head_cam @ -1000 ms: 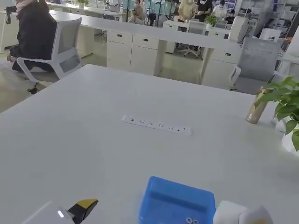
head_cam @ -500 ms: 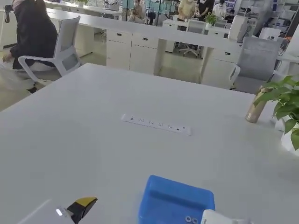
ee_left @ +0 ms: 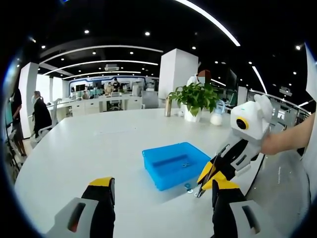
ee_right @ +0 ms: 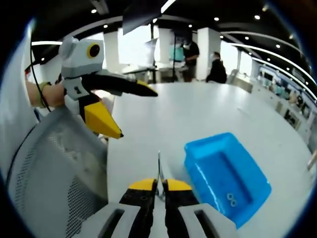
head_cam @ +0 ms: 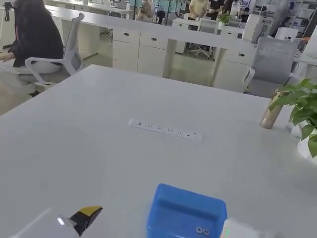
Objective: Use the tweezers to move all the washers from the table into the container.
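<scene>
So, bench (head_cam: 99, 148): white and broad. A power strip (head_cam: 165, 130) lies flat near its middle, and a potted plant (head_cam: 303, 106) and a metal bottle (head_cam: 271, 111) stand at its far right edge.
Container (head_cam: 173, 206): blue and open-topped, on the bench in front of me, between my two hand-held grippers in the head view.
Left hand-held gripper (ee_left: 163, 184): I hold it low and about level over the bench, left of the container. Its yellow-tipped jaws stand wide apart with nothing between them. The right gripper view has it coming in from the left with my hand (ee_right: 49, 94) behind it, jaws likewise spread.
Right hand-held gripper (ee_right: 159, 186): jaws pressed together on the tweezers. In the left gripper view it slants down toward the bench just off the container's near corner, with my forearm (ee_left: 287, 139) behind it.
Tweezers (ee_right: 159, 166): a thin blade rising from between the right jaws. In the left gripper view their tip is down at the bench beside the container.
Washers (ee_right: 231, 200): two lie together inside the container near one corner. The left gripper view adds what looks like one loose washer (ee_left: 188, 187) on the bench, just outside the container by the tweezers' tip. I cannot tell whether they touch.
</scene>
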`<state>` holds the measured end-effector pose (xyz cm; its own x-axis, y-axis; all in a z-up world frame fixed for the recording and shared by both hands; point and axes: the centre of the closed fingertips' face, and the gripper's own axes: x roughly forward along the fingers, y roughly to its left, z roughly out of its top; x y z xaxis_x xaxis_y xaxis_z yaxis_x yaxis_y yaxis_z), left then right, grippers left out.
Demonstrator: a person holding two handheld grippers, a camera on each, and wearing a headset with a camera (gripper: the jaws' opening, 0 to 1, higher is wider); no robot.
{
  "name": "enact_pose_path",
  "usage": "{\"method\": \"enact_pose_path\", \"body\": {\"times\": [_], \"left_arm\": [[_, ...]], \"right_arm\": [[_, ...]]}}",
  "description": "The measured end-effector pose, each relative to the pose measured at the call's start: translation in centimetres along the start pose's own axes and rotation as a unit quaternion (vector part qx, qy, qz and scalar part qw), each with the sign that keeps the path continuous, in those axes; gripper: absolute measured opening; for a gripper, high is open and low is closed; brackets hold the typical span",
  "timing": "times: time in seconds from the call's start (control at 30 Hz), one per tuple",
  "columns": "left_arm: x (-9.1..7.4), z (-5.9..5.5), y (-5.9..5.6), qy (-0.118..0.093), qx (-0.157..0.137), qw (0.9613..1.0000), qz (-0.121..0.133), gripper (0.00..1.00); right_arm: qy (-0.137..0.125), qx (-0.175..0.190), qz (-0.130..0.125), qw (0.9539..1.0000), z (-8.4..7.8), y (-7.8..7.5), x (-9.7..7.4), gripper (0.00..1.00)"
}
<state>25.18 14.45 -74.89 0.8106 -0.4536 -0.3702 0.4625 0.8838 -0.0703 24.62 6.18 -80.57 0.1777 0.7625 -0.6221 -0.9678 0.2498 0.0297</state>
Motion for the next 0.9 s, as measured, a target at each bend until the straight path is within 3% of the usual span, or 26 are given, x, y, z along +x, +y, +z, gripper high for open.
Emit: {"method": "enact_pose_path", "body": {"times": [0.13,0.27,0.33,0.6,0.9], "left_arm": [[0.0,0.0,-0.1,0.001,0.001,1.0,-0.002,0.81],[0.0,0.0,-0.1,0.001,-0.001,1.0,-0.001,0.81],[0.0,0.0,-0.1,0.001,0.0,1.0,-0.001,0.81],[0.0,0.0,-0.1,0.002,0.0,1.0,-0.001,0.81],[0.0,0.0,0.0,0.001,-0.001,1.0,0.0,0.81]], "right_arm": [[-0.009,0.008,-0.006,0.9999,0.8,-0.4,-0.5,0.03],[-0.061,0.072,-0.007,0.9955,2.8,-1.0,-1.2,0.03],[-0.075,0.085,-0.012,0.9935,3.5,-1.5,-1.8,0.03],[-0.099,0.109,-0.028,0.9887,4.8,-3.2,-3.2,0.03],[-0.126,0.146,-0.045,0.9803,6.2,-5.4,-4.1,0.03]]}}
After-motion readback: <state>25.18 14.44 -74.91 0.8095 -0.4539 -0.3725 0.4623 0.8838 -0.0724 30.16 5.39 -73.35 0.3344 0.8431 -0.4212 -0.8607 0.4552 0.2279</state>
